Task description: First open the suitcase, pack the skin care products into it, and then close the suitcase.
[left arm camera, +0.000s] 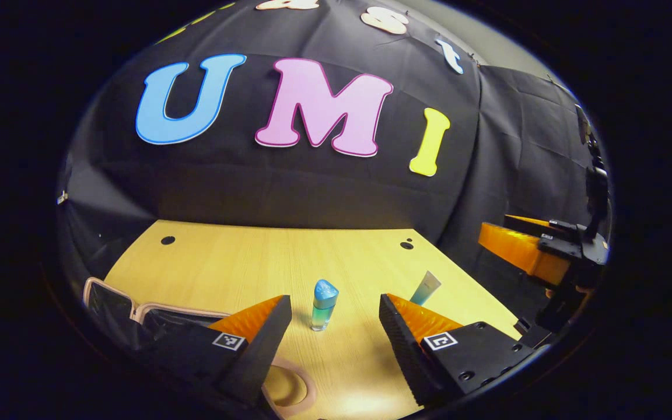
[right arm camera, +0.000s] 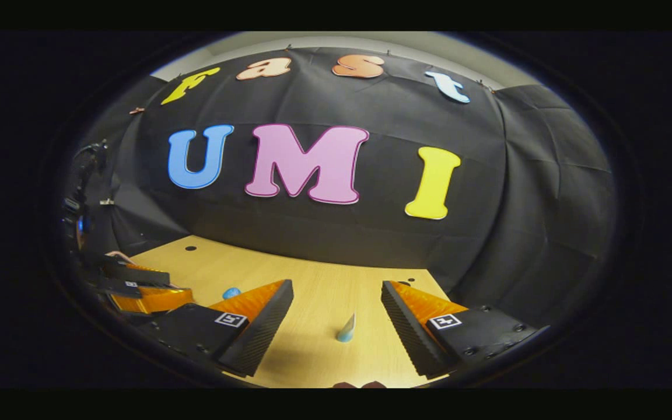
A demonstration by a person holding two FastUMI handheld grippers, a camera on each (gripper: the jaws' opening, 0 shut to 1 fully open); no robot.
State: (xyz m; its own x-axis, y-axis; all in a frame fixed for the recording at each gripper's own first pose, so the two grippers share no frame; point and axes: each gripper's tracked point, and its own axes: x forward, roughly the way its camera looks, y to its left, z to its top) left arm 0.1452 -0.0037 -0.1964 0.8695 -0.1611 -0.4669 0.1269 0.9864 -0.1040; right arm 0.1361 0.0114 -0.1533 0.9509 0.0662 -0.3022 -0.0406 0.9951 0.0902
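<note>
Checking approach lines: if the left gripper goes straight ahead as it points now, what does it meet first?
Most likely the blue-capped bottle: it stands upright on the table, in the gap ahead of the open left gripper. The tube stands off to the right of that line. Depth is hard to judge through the fisheye.

Black cloth [right arm camera: 371,233] drapes the whole booth wall, creased at the corner; a pale ceiling strip [right arm camera: 342,39] peeks above, and the light wooden bench [left arm camera: 266,256], with small dark holes, glows warmly.

Dim booth, sharp focus, fisheye-warped edges
</note>
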